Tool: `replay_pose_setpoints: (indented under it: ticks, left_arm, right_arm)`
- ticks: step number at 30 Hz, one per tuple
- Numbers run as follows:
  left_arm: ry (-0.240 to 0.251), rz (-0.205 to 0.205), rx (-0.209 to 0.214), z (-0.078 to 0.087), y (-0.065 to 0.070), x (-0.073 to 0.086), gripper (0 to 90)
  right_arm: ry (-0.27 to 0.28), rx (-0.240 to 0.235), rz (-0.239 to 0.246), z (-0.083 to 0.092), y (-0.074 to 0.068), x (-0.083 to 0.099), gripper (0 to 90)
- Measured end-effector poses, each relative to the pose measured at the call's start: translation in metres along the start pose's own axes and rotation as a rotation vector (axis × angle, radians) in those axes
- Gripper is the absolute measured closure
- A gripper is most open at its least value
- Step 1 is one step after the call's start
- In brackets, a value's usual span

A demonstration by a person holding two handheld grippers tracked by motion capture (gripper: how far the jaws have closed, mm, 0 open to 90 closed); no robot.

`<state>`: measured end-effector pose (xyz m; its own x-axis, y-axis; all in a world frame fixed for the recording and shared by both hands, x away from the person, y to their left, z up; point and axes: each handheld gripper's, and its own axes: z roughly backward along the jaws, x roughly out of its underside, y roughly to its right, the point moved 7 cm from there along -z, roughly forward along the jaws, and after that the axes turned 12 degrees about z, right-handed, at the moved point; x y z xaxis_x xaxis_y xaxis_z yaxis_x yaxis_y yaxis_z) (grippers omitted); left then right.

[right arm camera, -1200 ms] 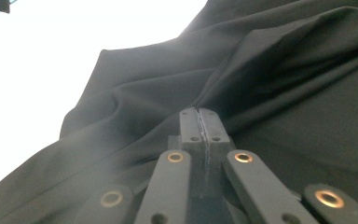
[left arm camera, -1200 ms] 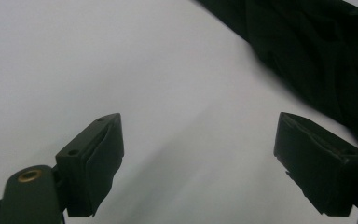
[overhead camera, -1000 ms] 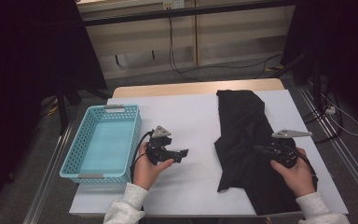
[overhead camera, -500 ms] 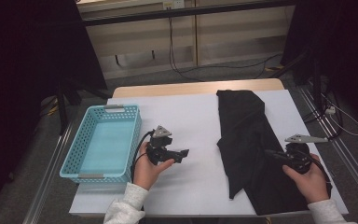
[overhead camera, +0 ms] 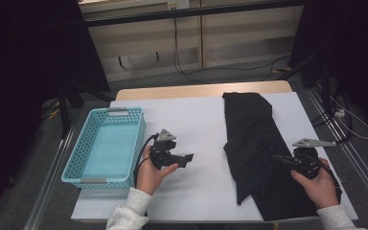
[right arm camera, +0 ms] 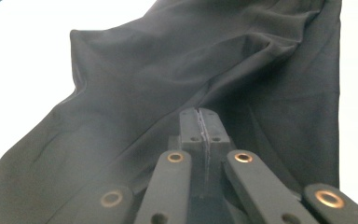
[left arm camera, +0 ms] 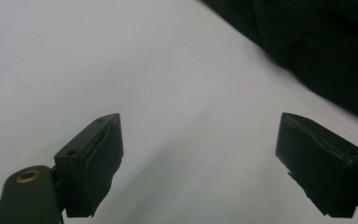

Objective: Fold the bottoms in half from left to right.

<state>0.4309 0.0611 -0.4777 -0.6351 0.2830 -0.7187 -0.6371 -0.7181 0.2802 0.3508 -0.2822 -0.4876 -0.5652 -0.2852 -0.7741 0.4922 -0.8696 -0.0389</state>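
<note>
Left hand (overhead camera: 149, 168) lay low on white table (overhead camera: 201, 120), palm around left gripper (overhead camera: 188, 158), jaws pointing toward 3 o'clock, level with tabletop. Jaws stood wide apart, nothing between pads (left arm camera: 95, 161); bare table beneath, dark cloth edge at 1 o'clock in left gripper view.

Right hand (overhead camera: 318, 182) sat at table's 5 o'clock, wrist bent inward, right gripper (overhead camera: 280, 158) aimed toward 9 o'clock. Its jaws were pressed together, tips over black garment (overhead camera: 254, 139); whether fabric was pinched, cannot tell.

Garment stretched from 1 o'clock to 5 o'clock on table's right half. Blue basket (overhead camera: 76, 163) stood at 8 o'clock, just beside left hand.

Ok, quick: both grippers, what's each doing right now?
Left gripper: open, empty, over bare table.
Right gripper: shut on the black cloth.
</note>
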Motion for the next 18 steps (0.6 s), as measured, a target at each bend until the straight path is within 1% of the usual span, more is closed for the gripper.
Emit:
replay_pose_setpoints:
  ticks: [6, 7, 9, 11, 12, 14, 16, 18]
  left_arm:
    - [0.0, -0.004, -0.002, 0.001, -0.001, 0.001, 14.4]
    - [0.004, 0.001, -0.003, 0.002, -0.001, 0.002, 14.4]
    - [0.005, -0.001, -0.003, 0.004, -0.001, 0.002, 14.4]
    - [0.003, -0.007, -0.005, 0.005, -0.001, 0.004, 14.4]
    - [0.001, -0.001, -0.005, 0.005, -0.001, 0.004, 14.4]
    - [-0.007, -0.002, -0.003, 0.004, -0.001, 0.006, 14.3]
    - [-0.012, -0.001, 0.0, 0.002, 0.0, 0.007, 14.4]
    - [-0.012, -0.003, -0.002, 0.001, 0.0, 0.007, 14.3]
  right_arm:
    - [-0.006, 0.003, -0.002, -0.001, 0.0, 0.001, 90.0]
    - [-0.01, 0.002, -0.003, 0.001, 0.0, 0.002, 90.0]
    - [-0.004, 0.011, 0.003, 0.003, 0.001, 0.001, 90.0]
    - [0.002, 0.01, -0.003, 0.005, 0.001, 0.0, 90.0]
    - [0.005, 0.012, -0.002, 0.006, 0.001, -0.001, 90.0]
    - [0.011, 0.006, 0.004, 0.009, -0.002, -0.004, 90.0]
    - [0.012, 0.019, 0.022, 0.013, -0.002, -0.007, 90.0]
    - [0.016, 0.049, 0.015, 0.018, 0.003, -0.009, 90.0]
